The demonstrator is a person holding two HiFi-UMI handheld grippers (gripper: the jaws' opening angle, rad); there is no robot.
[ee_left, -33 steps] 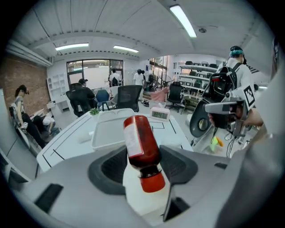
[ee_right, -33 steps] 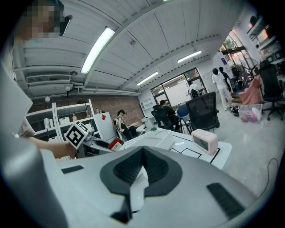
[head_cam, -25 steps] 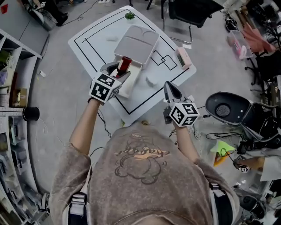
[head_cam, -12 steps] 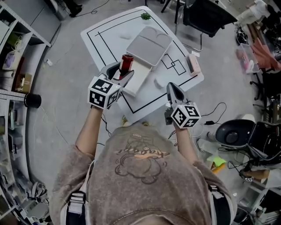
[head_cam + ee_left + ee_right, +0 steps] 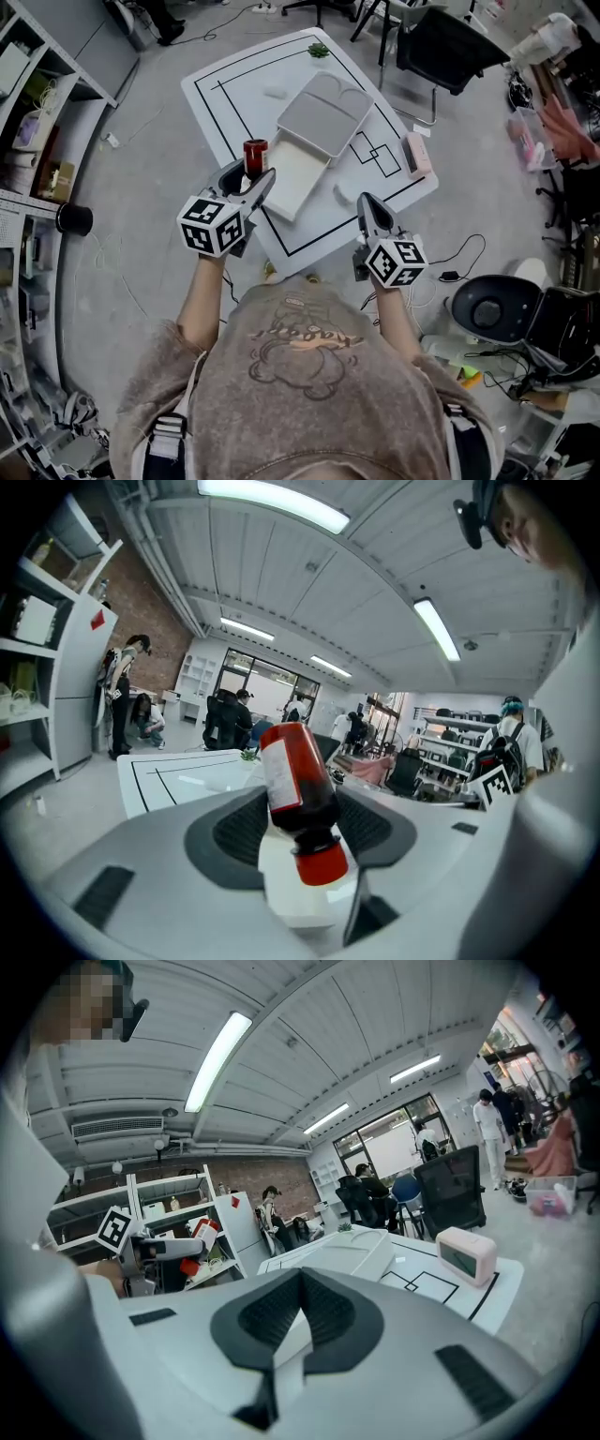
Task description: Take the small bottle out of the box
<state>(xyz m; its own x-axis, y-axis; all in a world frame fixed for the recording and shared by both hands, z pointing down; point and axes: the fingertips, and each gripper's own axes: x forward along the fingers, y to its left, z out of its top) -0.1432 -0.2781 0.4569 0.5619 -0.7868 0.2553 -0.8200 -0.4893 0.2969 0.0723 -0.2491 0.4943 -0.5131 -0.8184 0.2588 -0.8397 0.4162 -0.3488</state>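
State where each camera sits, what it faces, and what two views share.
Head view: head-mounted, steeply down at the white mat; shoulders, arms, left gripper, right gripper show.
Left gripper view: on that gripper, along jaws clamping the small bottle.
Right gripper view: on that gripper, along closed, empty jaws.
Shared: pink clock, head and right gripper views.

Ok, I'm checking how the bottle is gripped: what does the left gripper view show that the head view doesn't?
Only the left gripper view: the small bottle's white label and red cap, cap end toward the camera, with the dark pads pressing on its body from both sides.
Only the head view: the bottle's place beside the open box, not in it, plus the pink clock and the shut, empty right gripper.
Both: the left gripper holding the small bottle, and the white mat.
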